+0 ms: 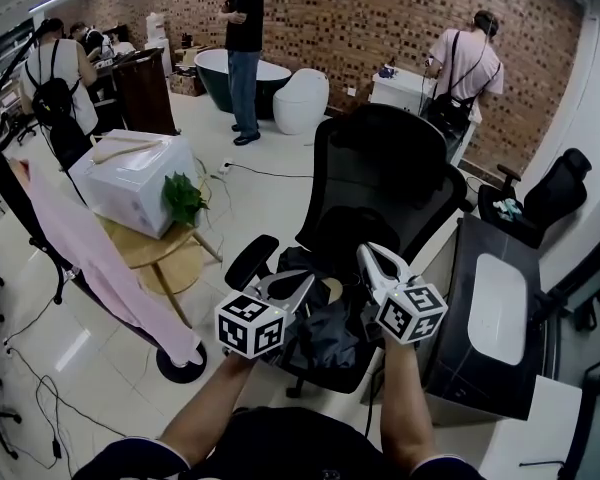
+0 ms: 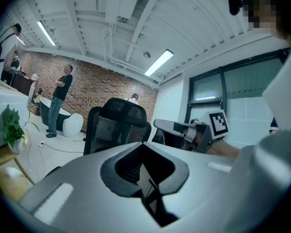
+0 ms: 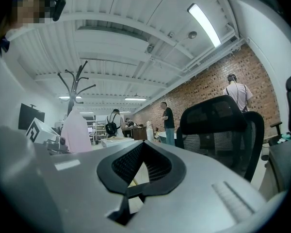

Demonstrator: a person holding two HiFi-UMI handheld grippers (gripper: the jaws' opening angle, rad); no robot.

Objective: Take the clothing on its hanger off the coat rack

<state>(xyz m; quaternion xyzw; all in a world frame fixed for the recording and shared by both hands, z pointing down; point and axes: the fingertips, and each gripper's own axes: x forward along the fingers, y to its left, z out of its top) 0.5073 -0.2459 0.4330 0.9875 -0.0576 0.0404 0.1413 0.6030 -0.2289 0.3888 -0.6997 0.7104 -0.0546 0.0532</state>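
Note:
A pink garment (image 1: 92,251) hangs on its hanger from a black coat rack (image 1: 20,203) at the left of the head view; the rack's round base (image 1: 180,364) rests on the floor. Both grippers are held low near my body, to the right of the rack and well apart from the garment. My left gripper (image 1: 302,281) is shut and empty, its jaws meeting in the left gripper view (image 2: 144,143). My right gripper (image 1: 372,254) is shut with nothing in it (image 3: 142,143). In the right gripper view the pink garment (image 3: 76,133) hangs under the rack's hooks (image 3: 77,86).
A black office chair (image 1: 380,173) stands directly ahead of the grippers. A round wooden table (image 1: 165,253) with a white box (image 1: 130,180) and a green plant (image 1: 183,199) is beside the rack. A black desk (image 1: 495,318) is at right. Cables (image 1: 40,388) cross the floor. Three people stand farther back.

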